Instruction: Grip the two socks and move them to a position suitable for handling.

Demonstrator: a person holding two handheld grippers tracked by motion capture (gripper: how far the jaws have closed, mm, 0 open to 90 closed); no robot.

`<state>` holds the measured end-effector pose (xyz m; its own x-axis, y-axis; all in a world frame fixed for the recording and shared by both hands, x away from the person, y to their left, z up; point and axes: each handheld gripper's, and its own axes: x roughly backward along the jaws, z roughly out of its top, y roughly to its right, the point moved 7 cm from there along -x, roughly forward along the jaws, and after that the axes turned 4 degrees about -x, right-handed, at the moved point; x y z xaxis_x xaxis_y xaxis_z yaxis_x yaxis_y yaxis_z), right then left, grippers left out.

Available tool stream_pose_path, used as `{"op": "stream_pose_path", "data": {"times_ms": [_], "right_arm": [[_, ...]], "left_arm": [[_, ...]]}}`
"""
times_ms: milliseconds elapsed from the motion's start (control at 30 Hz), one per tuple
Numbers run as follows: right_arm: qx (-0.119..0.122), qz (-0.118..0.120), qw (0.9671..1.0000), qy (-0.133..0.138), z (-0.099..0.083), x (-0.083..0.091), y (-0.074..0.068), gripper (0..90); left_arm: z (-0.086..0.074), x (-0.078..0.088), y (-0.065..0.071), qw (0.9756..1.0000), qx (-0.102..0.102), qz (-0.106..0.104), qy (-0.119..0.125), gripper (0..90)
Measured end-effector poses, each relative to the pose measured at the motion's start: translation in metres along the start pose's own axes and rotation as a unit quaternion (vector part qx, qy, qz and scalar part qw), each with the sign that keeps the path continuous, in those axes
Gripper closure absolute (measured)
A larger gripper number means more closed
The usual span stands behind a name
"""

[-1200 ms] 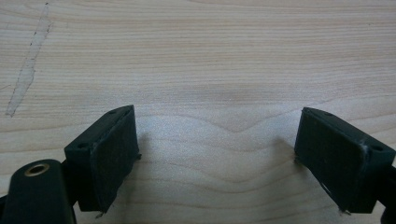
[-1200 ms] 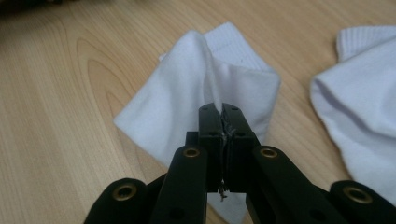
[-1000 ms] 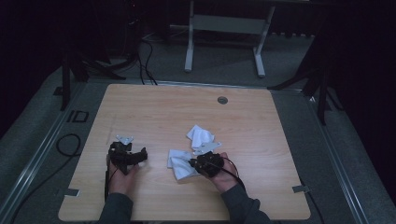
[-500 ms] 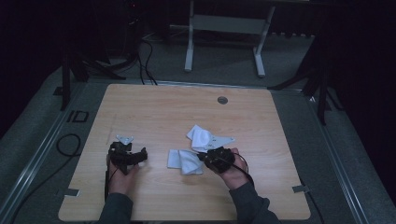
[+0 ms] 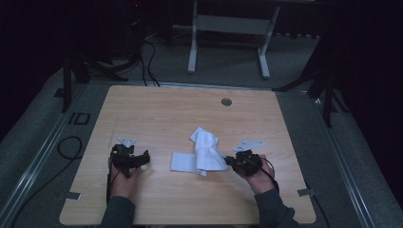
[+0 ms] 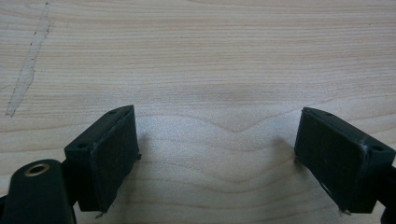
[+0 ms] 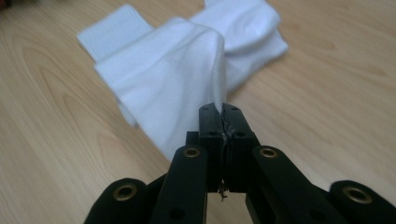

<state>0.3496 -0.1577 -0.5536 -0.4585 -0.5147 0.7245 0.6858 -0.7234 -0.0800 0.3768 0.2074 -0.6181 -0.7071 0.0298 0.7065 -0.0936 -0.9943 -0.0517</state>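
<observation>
- white cloth: in the high view the white sock lies crumpled near the middle of the wooden table, its right edge pinched by the right gripper; the left gripper rests well apart to the left, over bare wood
- to pull the sock out flat, the right hand should likely draw low and level, slowly, so the thin pinch does not slip; the idle left gripper could pin the far cuff end to give something to pull against
- in the left gripper view the jaws stand spread wide with nothing between them, just above the wood grain and a pale scuff
- in the right gripper view the jaws are pressed together on a fold of the sock, which rises off the table into them
- hard to tell: how much fabric is caught, whether one layer or two, and whether it is one sock or a pair; the room beyond the table is dark
</observation>
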Motion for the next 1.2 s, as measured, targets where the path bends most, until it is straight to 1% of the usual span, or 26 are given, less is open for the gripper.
{"op": "stream_pose_path", "data": {"times_ms": [100, 133, 200, 300, 433, 533, 567, 633, 667, 733, 767, 800, 867, 933, 1000, 1100, 1133, 1200], "right_arm": [[-0.006, -0.005, 1.0, -0.005, -0.009, 0.004, 0.006, 88.2], [-0.006, -0.005, 1.0, -0.005, -0.009, 0.004, 0.006, 88.2], [-0.014, -0.009, 0.9998, -0.006, -0.015, 0.008, 0.013, 88.1], [-0.02, -0.012, 0.9997, -0.01, -0.019, 0.011, 0.019, 88.1], [-0.022, -0.018, 0.9994, -0.017, -0.024, 0.013, 0.027, 87.7], [-0.025, -0.041, 0.9986, -0.023, -0.026, 0.012, 0.035, 84.0], [-0.025, -0.057, 0.9978, -0.023, -0.026, 0.012, 0.039, 79.6], [-0.025, -0.08, 0.9963, -0.021, -0.025, 0.013, 0.043, 74.6], [-0.024, -0.083, 0.9961, -0.018, -0.024, 0.014, 0.044, 73.1], [-0.022, -0.083, 0.9962, -0.014, -0.023, 0.014, 0.043, 71.4], [-0.017, -0.083, 0.9964, -0.011, -0.022, 0.014, 0.041, 70.2], [-0.005, -0.078, 0.9969, -0.011, -0.02, 0.01, 0.035, 69.7], [0.006, -0.068, 0.9976, -0.014, -0.021, 0.004, 0.028, 69.6], [0.017, -0.059, 0.9978, -0.024, -0.022, -0.007, 0.022, 69.5], [0.021, -0.054, 0.9978, -0.031, -0.023, -0.019, 0.019, 67.6], [0.014, -0.052, 0.9979, -0.036, -0.023, -0.031, 0.017, 63.7], [0.013, -0.052, 0.9977, -0.042, -0.023, -0.036, 0.015, 62.8], [0.022, -0.049, 0.997, -0.056, -0.026, -0.042, 0.011, 61.3]], "left_arm": [[0.0, 0.0, 0.0, 1.0, 0.0, 0.0, 0.0, 13.3], [0.0, 0.0, 0.0, 1.0, 0.0, 0.0, 0.0, 13.3], [0.0, 0.0, 0.0, 1.0, 0.0, 0.0, -0.001, 13.2], [0.0, 0.0, 0.0, 1.0, -0.001, -0.001, -0.001, 13.3], [0.0, 0.0, 0.0, 1.0, -0.001, -0.001, 0.0, 13.2], [0.0, 0.0, 0.0, 1.0, -0.001, -0.001, 0.0, 13.2], [0.0, 0.0, 0.0, 1.0, -0.001, -0.001, -0.001, 13.3], [0.0, 0.0, 0.0, 1.0, -0.001, -0.001, -0.001, 13.2], [0.0, 0.0, 0.0, 1.0, -0.001, -0.001, 0.0, 13.2], [0.0, 0.0, 0.0, 1.0, -0.001, -0.001, 0.0, 13.3], [0.0, 0.0, 0.0, 1.0, -0.001, -0.001, 0.0, 13.3], [0.0, 0.0, 0.0, 1.0, -0.001, -0.001, 0.0, 13.2], [0.0, 0.0, 0.0, 1.0, -0.001, -0.001, 0.0, 13.3], [0.0, 0.0, 0.0, 1.0, -0.001, -0.001, 0.0, 13.3], [0.0, 0.0, 0.0, 1.0, -0.001, -0.001, 0.0, 13.3], [0.0, 0.0, 0.0, 1.0, -0.001, -0.001, 0.0, 13.3], [0.0, 0.0, 0.0, 1.0, -0.001, -0.001, 0.0, 13.2], [0.0, 0.0, 0.0, 1.0, -0.001, -0.001, 0.0, 13.2]]}}
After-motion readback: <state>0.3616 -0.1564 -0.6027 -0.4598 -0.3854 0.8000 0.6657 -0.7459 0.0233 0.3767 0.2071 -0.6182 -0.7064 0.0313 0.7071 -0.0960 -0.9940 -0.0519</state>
